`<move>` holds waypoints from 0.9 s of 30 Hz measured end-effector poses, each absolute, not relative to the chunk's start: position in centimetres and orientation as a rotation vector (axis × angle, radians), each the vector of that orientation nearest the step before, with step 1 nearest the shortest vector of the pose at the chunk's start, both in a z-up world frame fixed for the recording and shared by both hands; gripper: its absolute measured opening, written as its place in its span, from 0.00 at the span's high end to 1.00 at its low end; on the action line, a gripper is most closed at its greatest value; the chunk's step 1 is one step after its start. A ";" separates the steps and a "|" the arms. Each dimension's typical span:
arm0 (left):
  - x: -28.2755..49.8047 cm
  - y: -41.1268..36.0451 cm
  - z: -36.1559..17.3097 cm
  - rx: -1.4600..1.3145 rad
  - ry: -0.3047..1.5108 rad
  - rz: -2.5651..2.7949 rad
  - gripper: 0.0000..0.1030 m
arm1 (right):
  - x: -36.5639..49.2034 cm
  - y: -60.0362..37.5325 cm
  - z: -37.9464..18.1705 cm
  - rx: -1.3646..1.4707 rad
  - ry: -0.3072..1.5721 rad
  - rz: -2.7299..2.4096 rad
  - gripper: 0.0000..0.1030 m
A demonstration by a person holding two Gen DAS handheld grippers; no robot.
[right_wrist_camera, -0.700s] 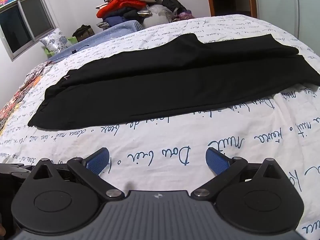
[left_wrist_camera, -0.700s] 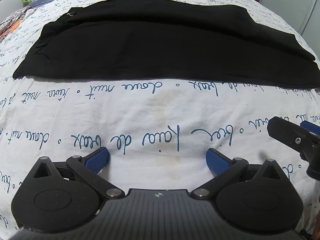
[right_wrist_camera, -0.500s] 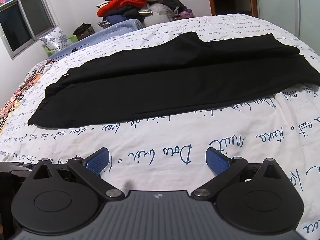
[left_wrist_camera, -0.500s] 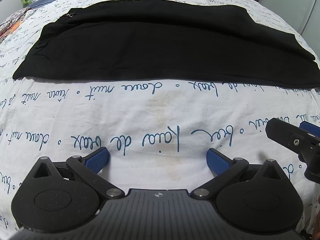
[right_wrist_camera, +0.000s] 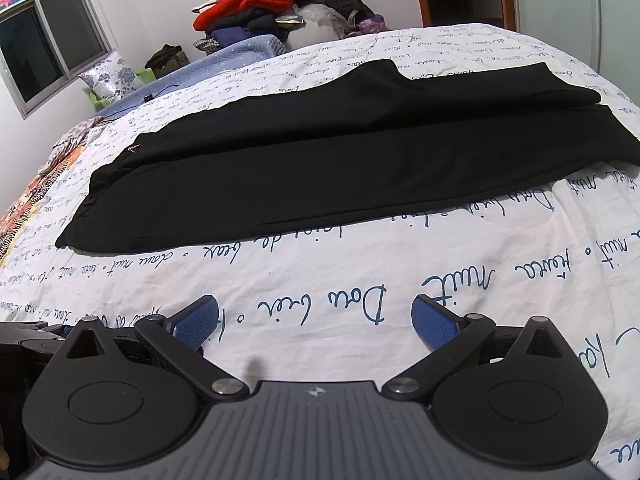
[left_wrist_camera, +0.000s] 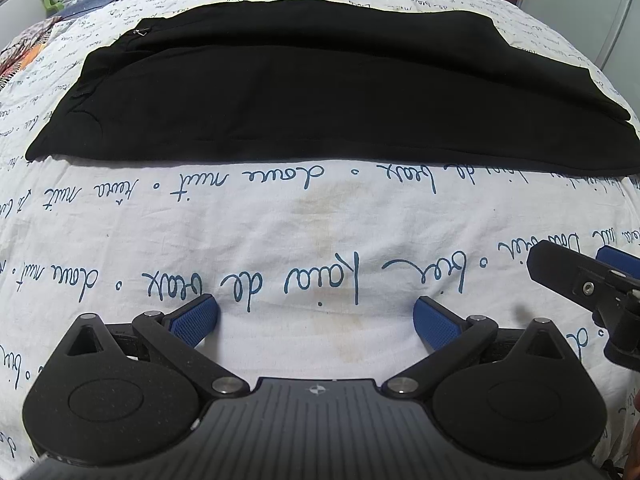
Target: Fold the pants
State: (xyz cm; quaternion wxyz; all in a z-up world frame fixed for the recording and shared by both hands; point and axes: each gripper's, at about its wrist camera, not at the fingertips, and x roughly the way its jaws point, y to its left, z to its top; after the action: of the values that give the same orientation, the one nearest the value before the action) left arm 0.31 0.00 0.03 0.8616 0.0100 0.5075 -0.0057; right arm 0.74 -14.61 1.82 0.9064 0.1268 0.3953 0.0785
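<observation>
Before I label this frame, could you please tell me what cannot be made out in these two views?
- Black pants: the right end is cut by the left wrist view's edge; folds barely show in the dark cloth.
- Right gripper in the left wrist view: cut by the frame edge.
- Small metal piece near the pants' left end: too small to identify.
- Clothes pile in the right wrist view: items too small and jumbled.

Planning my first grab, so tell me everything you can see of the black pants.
The black pants look like soft matte fabric. They lie flat and lengthwise across the printed white bedsheet, one leg folded over the other and slightly offset. The wider end, seemingly the waist, with a small metal clasp, is at left; the narrower end is at right. Neither claw touches them.
</observation>
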 end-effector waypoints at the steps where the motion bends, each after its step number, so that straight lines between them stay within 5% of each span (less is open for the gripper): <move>1: 0.3 0.0 0.0 0.021 1.065 -0.012 0.00 | 0.8 -14.6 1.8 0.263 0.817 0.162 0.00; 27: 0.6 0.2 0.1 0.032 1.060 -0.025 0.01 | 0.8 -14.1 1.5 0.246 0.835 0.164 0.00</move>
State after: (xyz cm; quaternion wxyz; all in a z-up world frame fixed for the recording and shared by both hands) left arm 0.55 0.18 0.12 0.8626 0.0151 0.5056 -0.0120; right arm 0.80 -14.10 1.52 0.9036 0.1190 0.4038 0.0796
